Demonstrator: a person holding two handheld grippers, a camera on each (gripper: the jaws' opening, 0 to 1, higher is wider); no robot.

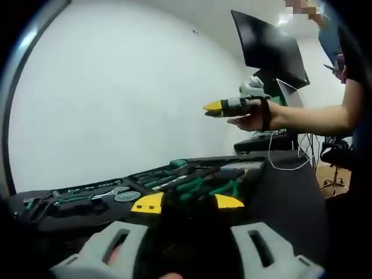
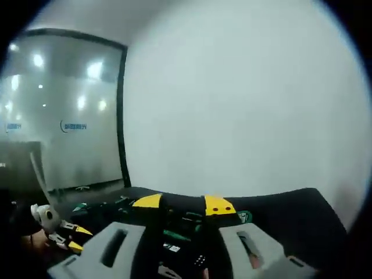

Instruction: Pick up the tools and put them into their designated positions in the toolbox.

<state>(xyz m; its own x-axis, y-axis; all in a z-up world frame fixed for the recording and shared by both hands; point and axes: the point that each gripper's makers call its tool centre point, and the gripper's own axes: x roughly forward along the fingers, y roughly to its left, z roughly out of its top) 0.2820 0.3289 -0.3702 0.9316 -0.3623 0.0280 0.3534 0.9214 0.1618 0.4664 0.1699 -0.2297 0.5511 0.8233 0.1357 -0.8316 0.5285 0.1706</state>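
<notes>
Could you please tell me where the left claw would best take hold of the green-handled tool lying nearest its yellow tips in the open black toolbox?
Probably the middle of the green-handled tool's handle, coming from above with the left claw closing across it. It lies flat in the open black toolbox with other green tools close alongside, so a side approach looks crowded. Its exact shape is blurred here.

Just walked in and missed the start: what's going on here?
A person holds a two-jaw gripper in each hand above an open toolbox of green-handled tools. The left gripper and right gripper are both open and empty. The right one, in the person's hand, is raised near a monitor.
</notes>
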